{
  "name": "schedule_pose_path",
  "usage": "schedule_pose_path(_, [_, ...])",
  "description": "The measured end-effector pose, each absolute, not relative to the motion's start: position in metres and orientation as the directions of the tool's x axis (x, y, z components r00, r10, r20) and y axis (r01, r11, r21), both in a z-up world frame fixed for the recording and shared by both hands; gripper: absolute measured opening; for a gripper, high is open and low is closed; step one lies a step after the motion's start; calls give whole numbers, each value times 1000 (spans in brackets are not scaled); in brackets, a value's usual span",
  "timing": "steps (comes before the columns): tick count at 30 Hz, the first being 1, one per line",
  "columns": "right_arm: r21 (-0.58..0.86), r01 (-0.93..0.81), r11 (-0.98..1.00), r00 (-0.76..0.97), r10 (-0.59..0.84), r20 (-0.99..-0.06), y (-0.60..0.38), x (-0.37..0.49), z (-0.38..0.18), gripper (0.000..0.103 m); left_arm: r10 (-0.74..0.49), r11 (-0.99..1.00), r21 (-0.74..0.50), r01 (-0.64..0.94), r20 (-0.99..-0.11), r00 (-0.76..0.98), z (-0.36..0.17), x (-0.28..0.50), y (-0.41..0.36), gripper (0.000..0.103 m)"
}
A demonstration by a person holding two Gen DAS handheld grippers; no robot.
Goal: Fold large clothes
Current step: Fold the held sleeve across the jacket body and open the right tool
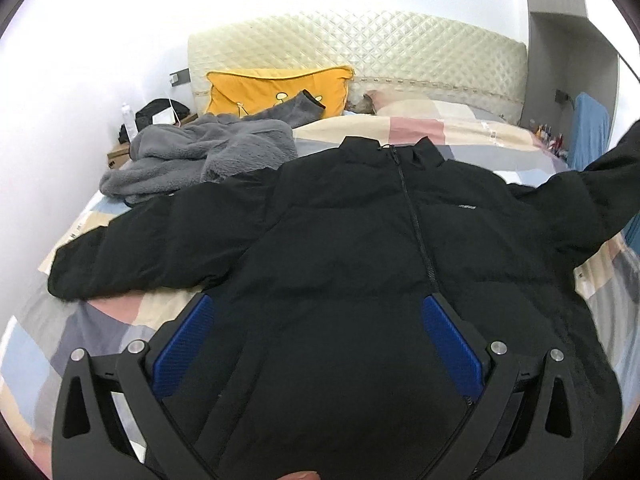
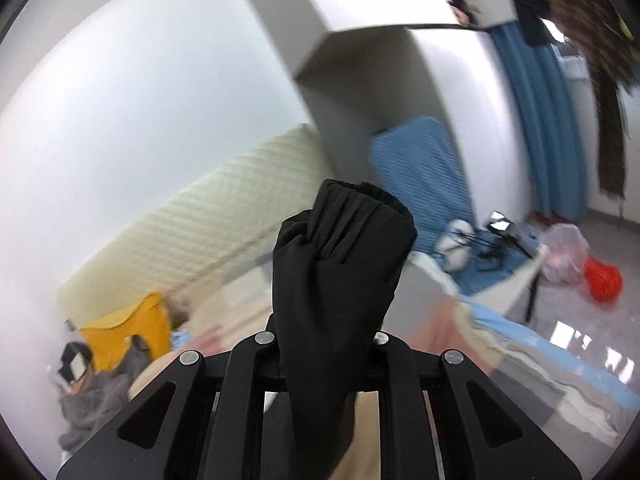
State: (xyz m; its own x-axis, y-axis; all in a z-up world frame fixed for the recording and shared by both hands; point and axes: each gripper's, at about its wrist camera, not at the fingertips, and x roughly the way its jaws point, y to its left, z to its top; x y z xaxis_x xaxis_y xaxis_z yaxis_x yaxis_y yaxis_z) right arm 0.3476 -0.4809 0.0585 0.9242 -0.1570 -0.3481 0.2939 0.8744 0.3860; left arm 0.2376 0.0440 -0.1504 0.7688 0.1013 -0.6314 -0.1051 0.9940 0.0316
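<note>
Between your left gripper's (image 1: 316, 308) blue pads (image 1: 184, 340) lies the lower front of the black jacket (image 1: 340, 240); the jaws stand wide apart above the cloth and pinch nothing. You can see the jacket spread front-up on the bed (image 1: 80, 320), zipper (image 1: 412, 216) closed and running up to the collar, which points toward the quilted cream headboard (image 1: 360, 44). One sleeve lies flat out to the left side of that view, on the patchwork bedcover. The opposite sleeve lifts off the bed toward the right edge of the picture.

That raised sleeve is what your right gripper (image 2: 326, 344) has. Its jaws are drawn together on the cloth just below the cuff (image 2: 360, 220), and the gathered cuff stands up past the fingertips, well clear of the bed. The pads themselves are hidden behind the fabric.

Beyond the jacket's left shoulder a grey fleece garment (image 1: 200, 156) lies crumpled, touching the jacket's sleeve near the shoulder. Behind it a yellow cushion (image 1: 280, 88) leans on the headboard. From your right wrist view, which is blurred, a blue curtain (image 2: 532, 120) hangs at the right side.
</note>
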Motion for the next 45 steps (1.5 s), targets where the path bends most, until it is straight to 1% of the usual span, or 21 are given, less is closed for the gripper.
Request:
schedule_pose_path(4, [392,163,905,949,-35,-312,-417,360,92,13,104,995,55,-88,-605,789,-146,230,48,103])
schedule_pose_path(8, [326,29,945,957,68,-282,-341,368,121,13,14,998,-45,-48,-574,819,-137,225,69,103])
schedule_pose_path(11, [280,-69,957,951,148,-270,-283,372,132,13,25,997,-42,-59,-560,828,-135,224,81,103])
schedule_pose_path(13, [251,-126,960,942,195,-272,-253,375,132,13,43,998,-20,-66,-562,826,-136,224,86,103])
schedule_pose_path(18, [205,-272,940,884,328,-332,-157,391,112,14,51,997,-14,-72,-567,822,-138,219,96,103])
schedule_pose_path(23, [159,-392,906,795,421,-437,-62,410,58,16,43,992,-69,-104,-590,806,-141,221,117,103])
schedule_pose_path(25, [141,-421,896,767,435,-472,-31,415,37,16,38,991,-82,-107,-593,804,-142,223,124,103])
schedule_pose_path(29, [99,-493,864,691,458,-559,25,428,-22,16,78,987,-65,-146,-597,798,-147,224,137,103])
schedule_pose_path(32, [92,-534,840,626,466,-626,54,431,-61,16,84,980,-89,-177,-624,777,-157,229,150,103])
schedule_pose_path(34, [115,-557,823,563,476,-675,68,437,-94,16,88,974,-102,-201,-650,755,-163,234,157,103])
schedule_pose_path(38, [143,-563,814,465,456,-759,96,447,-159,16,106,965,-113,-238,-661,743,-170,236,170,103])
schedule_pose_path(41, [150,-570,808,400,432,-809,114,446,-199,17,89,958,-144,-249,-675,733,-178,240,177,103])
schedule_pose_path(45, [124,-581,804,366,394,-843,122,450,-235,19,39,947,-208,-245,-683,729,-185,246,184,103])
